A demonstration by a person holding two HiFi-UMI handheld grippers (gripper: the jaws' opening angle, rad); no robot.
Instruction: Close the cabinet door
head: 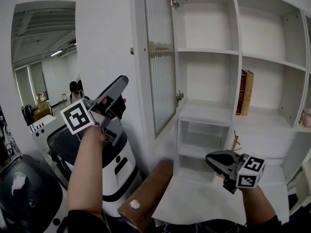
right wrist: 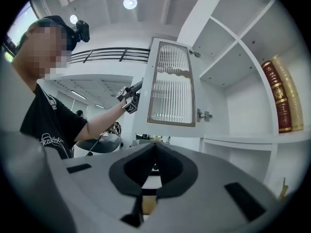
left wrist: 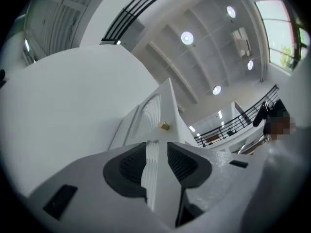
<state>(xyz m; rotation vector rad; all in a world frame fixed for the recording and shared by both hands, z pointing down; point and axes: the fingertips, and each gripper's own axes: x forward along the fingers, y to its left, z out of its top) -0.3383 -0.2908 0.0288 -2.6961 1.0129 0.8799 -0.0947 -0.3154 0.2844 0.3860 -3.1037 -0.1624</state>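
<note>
The white cabinet door [head: 160, 57] with its ribbed glass panel stands wide open, hinged on the cabinet's left side, with a small brass knob [head: 131, 51] on its outer face. My left gripper [head: 122, 82] is raised to the left of the door, just below the knob and short of the frame. Its jaws are open with nothing between the pads. In the left gripper view the door's edge [left wrist: 160, 106] and the knob [left wrist: 164, 126] show beyond the left gripper [left wrist: 157, 149]. My right gripper [head: 214, 160] hangs low before the lower shelves, shut and empty, tips together [right wrist: 154, 147]. The door [right wrist: 171, 84] shows in its view.
Two books [head: 244, 92] stand on a middle shelf and a small wooden piece [head: 235, 142] sits lower. A white and black machine [head: 114, 164] and a brown box [head: 148, 198] stand below the door. A person [head: 74, 89] is far back on the left.
</note>
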